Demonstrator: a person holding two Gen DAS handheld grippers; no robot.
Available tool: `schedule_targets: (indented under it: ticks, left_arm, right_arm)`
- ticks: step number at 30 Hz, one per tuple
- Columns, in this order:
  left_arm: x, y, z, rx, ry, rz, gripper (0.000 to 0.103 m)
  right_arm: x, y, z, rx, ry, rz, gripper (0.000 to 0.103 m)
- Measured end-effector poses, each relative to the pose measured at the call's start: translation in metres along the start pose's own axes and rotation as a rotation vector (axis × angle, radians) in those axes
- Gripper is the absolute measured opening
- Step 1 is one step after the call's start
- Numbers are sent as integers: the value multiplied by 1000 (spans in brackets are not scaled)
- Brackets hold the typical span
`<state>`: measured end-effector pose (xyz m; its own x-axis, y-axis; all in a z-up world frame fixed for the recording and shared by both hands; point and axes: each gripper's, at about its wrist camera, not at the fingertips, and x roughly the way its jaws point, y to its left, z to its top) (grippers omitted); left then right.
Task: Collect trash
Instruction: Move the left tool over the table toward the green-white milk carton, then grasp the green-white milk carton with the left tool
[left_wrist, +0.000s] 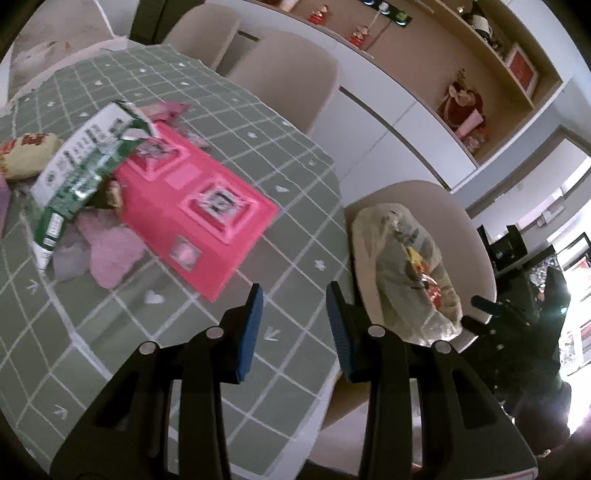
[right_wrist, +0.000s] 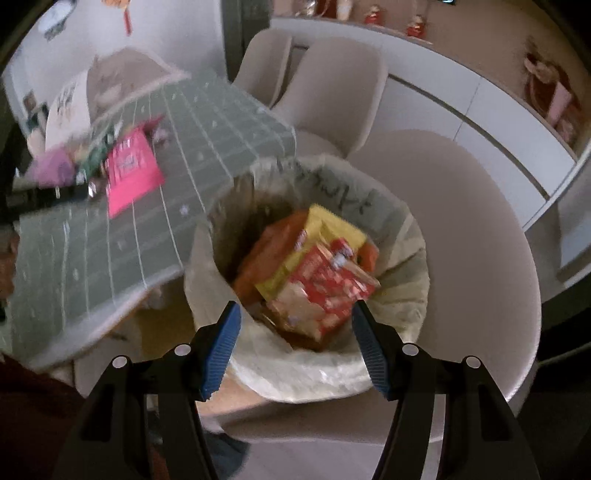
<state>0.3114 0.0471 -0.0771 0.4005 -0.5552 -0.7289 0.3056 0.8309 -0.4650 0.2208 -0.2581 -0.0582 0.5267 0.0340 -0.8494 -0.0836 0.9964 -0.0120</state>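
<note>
The left gripper (left_wrist: 293, 299) is low in the middle of its picture, over a green checked tablecloth (left_wrist: 207, 96). Its two blue pads stand partly apart and nothing is between them. In the upper left of that picture lies a pile of trash: a big pink flat pack (left_wrist: 207, 199), a green and white wrapper (left_wrist: 77, 166) lying over its top corner, a yellow and red packet (left_wrist: 26, 155) at the left edge, and soft pink scraps (left_wrist: 110, 254) just below the green wrapper. To the right of the table edge sits a trash bin (left_wrist: 406, 273) lined with a pale plastic bag, standing on a round beige chair seat (left_wrist: 476, 240). The right gripper (right_wrist: 295, 314) is low in its picture, right above the same trash bin (right_wrist: 402, 240). Its blue pads are wide apart and hold nothing. Inside the bin lie a red and white wrapper (right_wrist: 325, 288), a yellow packet (right_wrist: 325, 229) and an orange box (right_wrist: 266, 243). The table with the pink flat pack (right_wrist: 129, 170) is in the upper left, blurry
</note>
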Motion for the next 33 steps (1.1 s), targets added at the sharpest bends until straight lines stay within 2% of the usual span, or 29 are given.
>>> schedule_targets:
  ticks: [2, 6, 9, 12, 14, 15, 17, 18, 20, 21, 23, 27, 32, 33]
  left_arm:
    - [-9, 11, 1, 0, -30, 23, 34]
    - [-29, 36, 8, 41, -112, 96, 34]
    - [-45, 63, 20, 84, -176, 170, 34]
    - [-51, 93, 42, 105, -201, 210, 34]
    - [-46, 112, 62, 127, -172, 198, 37]
    - [-42, 118, 68, 143, -150, 191, 41]
    - [-31, 126, 79, 196, -89, 183, 41]
    - [-23, 128, 84, 242, -56, 197, 42]
    - [-12, 130, 91, 287, -21, 246, 42]
    - [-8, 131, 90, 291, -13, 260, 43]
    - [-2, 138, 95, 272, -3, 270, 46]
    - [8, 151, 104, 206, -8, 294, 49]
    - [14, 168, 115, 77, -10, 289, 52]
    - [16, 171, 116, 46, -3, 296, 57]
  right_arm:
    - [-7, 7, 7, 23, -49, 2, 59]
    - [-12, 21, 20, 82, -96, -62, 59]
    - [-2, 36, 31, 92, -99, -7, 59]
    - [9, 57, 37, 84, -92, 35, 59]
    - [16, 69, 39, 80, -95, 52, 59]
    - [19, 75, 41, 78, -97, 65, 59]
    - [22, 83, 44, 85, -111, 93, 59]
    - [23, 86, 45, 92, -126, 114, 59]
    - [26, 88, 48, 105, -138, 168, 67]
    - [27, 88, 49, 111, -136, 193, 67]
    - [33, 91, 50, 121, -116, 248, 67]
    - [43, 106, 52, 78, -65, 291, 67]
    - [58, 129, 58, -9, 16, 240, 68]
    - [59, 132, 59, -21, 17, 243, 68]
